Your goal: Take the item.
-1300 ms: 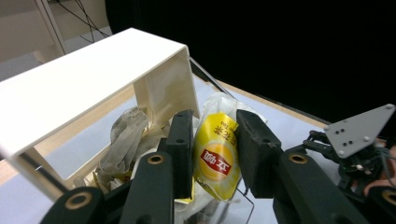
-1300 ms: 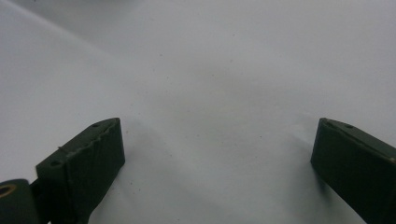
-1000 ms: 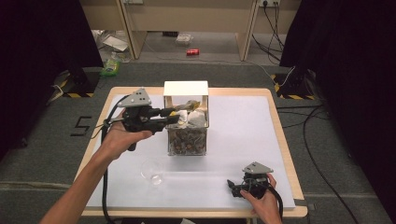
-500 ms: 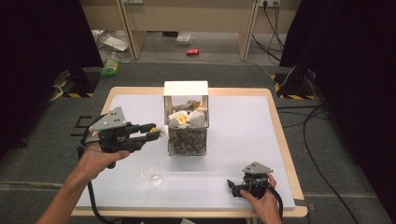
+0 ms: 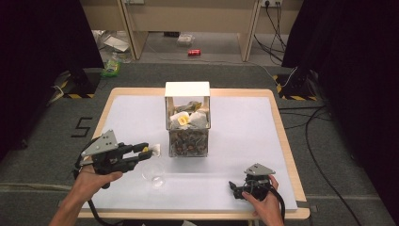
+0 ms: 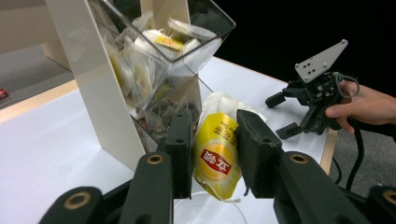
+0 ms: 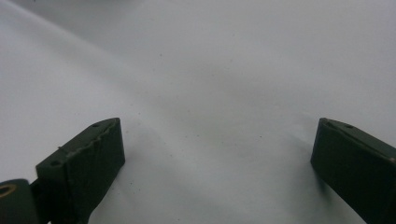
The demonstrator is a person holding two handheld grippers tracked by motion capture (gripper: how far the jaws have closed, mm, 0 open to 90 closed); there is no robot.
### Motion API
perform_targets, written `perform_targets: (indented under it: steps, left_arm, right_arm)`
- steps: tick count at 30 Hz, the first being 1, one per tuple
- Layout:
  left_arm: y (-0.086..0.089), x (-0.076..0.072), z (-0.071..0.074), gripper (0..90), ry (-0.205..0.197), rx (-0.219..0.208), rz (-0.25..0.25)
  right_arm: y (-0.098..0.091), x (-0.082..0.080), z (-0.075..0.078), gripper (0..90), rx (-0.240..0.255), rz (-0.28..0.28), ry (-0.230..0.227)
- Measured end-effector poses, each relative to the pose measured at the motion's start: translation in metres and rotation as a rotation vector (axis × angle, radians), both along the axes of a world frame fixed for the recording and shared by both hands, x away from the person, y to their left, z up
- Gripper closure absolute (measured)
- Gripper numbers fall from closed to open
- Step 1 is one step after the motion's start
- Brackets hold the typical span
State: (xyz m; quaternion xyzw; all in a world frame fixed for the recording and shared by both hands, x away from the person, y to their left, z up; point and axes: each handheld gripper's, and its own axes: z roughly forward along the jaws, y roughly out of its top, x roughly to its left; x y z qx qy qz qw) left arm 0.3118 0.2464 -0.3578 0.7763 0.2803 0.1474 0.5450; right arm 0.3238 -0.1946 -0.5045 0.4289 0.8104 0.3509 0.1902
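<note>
My left gripper is shut on a yellow tea bag packet, near the table's front left. The packet hangs just over the rim of a clear glass, whose edge curves below the jaws in the left gripper view. Right behind it stands a white dispenser box with a clear front, full of tea packets. My right gripper rests low at the front right of the table with its jaws wide apart and nothing between them; it is also in the left gripper view.
A white sheet covers the wooden table. The right gripper view looks at bare white surface. Cables trail on the floor at the right, and shelving legs with litter stand beyond the table.
My left gripper has drawn back from the dispenser's opening, moving left, toward the front and down, carrying the yellow packet to just above the glass. The right gripper has stayed put.
</note>
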Motion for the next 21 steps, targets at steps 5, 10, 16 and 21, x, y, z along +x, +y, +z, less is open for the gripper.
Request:
perform_targets:
  steps: [5, 10, 16, 21]
  left_arm:
    - [0.004, -0.006, -0.016, 66.9, 0.016, 0.014, 0.013]
    - [0.006, -0.011, -0.029, 66.8, 0.029, 0.032, 0.025]
    - [0.005, -0.014, -0.042, 66.8, 0.047, 0.069, 0.028]
    - [0.004, -0.013, -0.051, 66.8, 0.062, 0.092, 0.034]
  right_arm:
    - [0.000, 0.000, 0.000, 3.5, 0.000, 0.000, 0.000]
    - [0.000, 0.000, 0.000, 3.6, 0.001, -0.002, 0.001]
    - [0.000, 0.000, 0.000, 3.5, 0.001, -0.002, 0.001]
    - [0.000, -0.001, 0.000, 3.6, 0.003, -0.003, 0.001]
